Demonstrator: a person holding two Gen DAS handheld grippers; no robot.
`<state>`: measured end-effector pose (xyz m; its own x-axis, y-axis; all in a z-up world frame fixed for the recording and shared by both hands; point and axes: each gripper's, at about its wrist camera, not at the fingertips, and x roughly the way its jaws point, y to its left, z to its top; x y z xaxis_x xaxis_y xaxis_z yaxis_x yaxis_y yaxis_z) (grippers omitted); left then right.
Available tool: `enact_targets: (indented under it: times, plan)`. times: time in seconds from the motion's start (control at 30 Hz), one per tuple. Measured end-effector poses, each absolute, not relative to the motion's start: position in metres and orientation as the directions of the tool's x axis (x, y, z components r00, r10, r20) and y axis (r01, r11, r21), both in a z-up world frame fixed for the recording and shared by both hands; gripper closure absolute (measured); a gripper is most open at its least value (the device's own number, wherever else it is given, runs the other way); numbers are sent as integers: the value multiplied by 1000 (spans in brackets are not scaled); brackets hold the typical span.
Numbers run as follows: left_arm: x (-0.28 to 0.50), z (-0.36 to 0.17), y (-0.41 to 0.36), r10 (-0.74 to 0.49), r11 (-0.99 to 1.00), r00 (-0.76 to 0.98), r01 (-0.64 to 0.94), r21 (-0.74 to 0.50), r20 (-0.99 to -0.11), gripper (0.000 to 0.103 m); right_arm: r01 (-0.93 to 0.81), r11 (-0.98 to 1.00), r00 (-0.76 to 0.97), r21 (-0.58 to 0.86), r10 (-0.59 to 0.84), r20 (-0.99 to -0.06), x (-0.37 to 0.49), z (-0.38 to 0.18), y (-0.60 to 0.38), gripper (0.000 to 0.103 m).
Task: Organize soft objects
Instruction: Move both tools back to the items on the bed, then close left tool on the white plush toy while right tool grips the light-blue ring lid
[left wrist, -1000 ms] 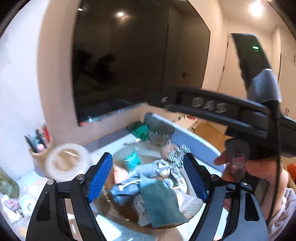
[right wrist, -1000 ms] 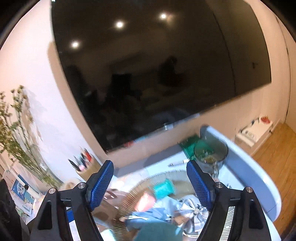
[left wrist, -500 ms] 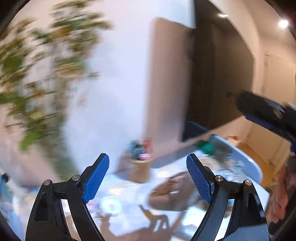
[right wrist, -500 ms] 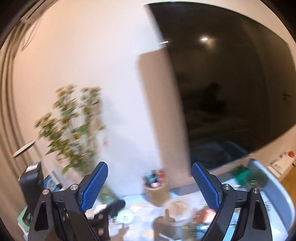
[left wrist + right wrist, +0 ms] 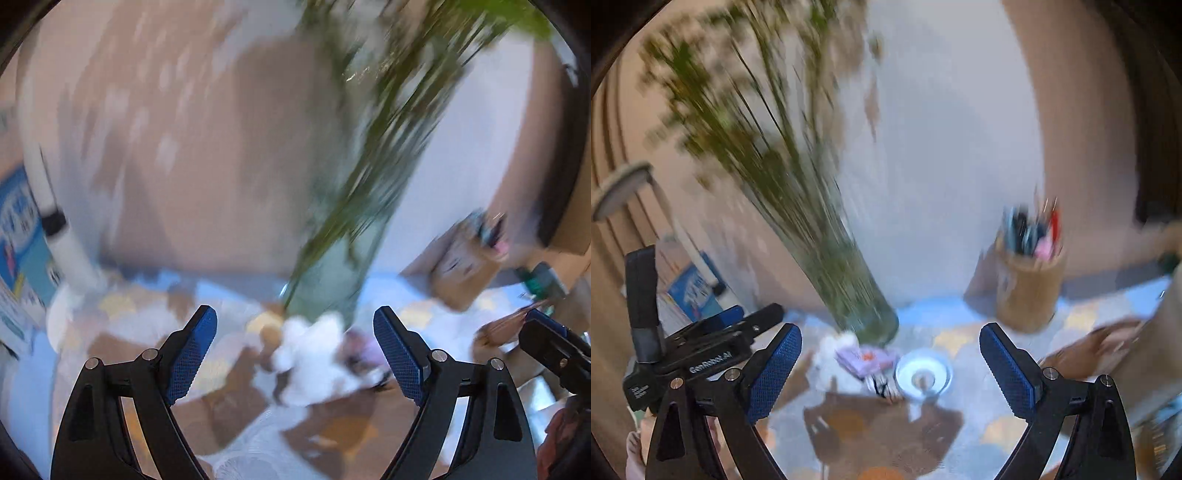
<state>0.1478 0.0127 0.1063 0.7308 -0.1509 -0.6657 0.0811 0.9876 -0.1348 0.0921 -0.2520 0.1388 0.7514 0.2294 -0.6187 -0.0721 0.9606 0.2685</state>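
Both views are motion-blurred. A white fluffy soft object lies on the table by the vase foot, just ahead of my open, empty left gripper. It also shows in the right wrist view, beside a small lilac soft item. My right gripper is open and empty, above the table in front of them. The left gripper's body shows at the left of the right wrist view.
A tall glass vase with green stems stands at the back. A wooden pen holder stands to the right. A round white dish lies near the lilac item. A lamp post and blue boxes stand left.
Both grippers have swung left, away from the woven tray of cloth items, toward the vase and the white fluffy object. Both stay open and empty.
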Motion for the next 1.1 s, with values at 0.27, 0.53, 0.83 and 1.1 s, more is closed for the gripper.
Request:
enact_targets:
  times: [0.27, 0.53, 0.83, 1.1]
  plan:
    - [165, 47, -3, -161, 986, 670, 134, -95, -725, 17, 38, 965, 664, 258, 168, -729, 132, 41, -253, 6]
    - [178, 24, -12, -150, 988, 627, 121, -95, -764, 8, 80, 974, 624, 213, 118, -773, 145, 4, -253, 4]
    - [179, 19, -17, -118, 992, 627, 106, -66, -770, 5, 73, 986, 599, 147, 74, -797, 146, 2, -247, 0]
    - [179, 19, -16, -118, 992, 629, 108, -64, -768, 5, 72, 988, 599, 133, 63, -798, 146, 3, -244, 9]
